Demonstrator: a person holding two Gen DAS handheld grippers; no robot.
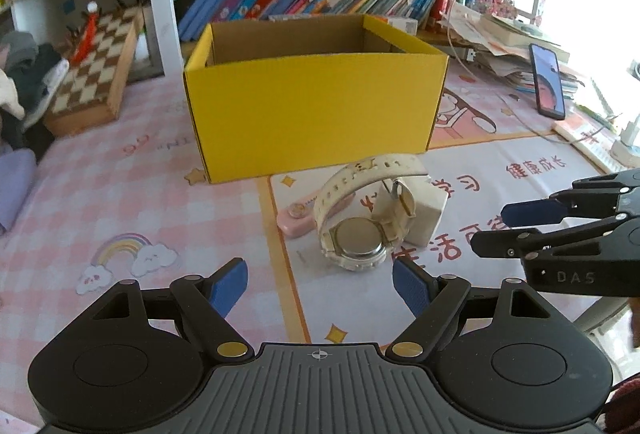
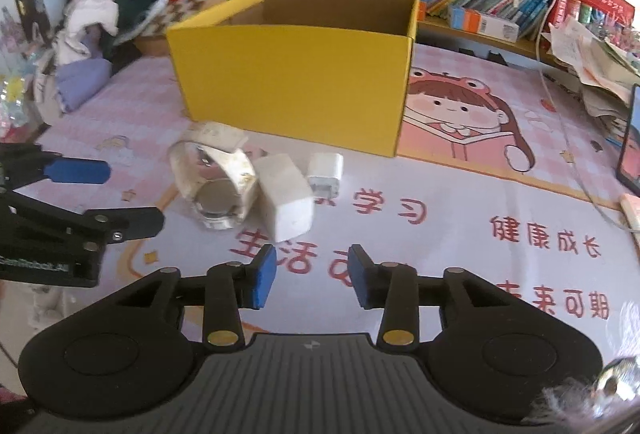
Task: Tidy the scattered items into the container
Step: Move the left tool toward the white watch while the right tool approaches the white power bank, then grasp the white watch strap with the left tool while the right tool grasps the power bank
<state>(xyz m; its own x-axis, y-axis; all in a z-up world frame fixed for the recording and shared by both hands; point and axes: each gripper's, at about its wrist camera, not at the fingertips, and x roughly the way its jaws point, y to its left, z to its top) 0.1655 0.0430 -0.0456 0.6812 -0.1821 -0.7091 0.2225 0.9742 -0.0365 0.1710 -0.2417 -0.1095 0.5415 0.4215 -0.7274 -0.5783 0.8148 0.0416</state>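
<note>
A white wristwatch lies on its side at the centre of the left wrist view, just in front of the yellow box, touching a white block with a small white charger beside it and a pink item behind. Low in that frame, the left gripper hangs wide open and empty just short of the watch. In the right wrist view the right gripper sits at lower centre, jaws narrowly parted with nothing between them, over the pink printed mat.
</note>
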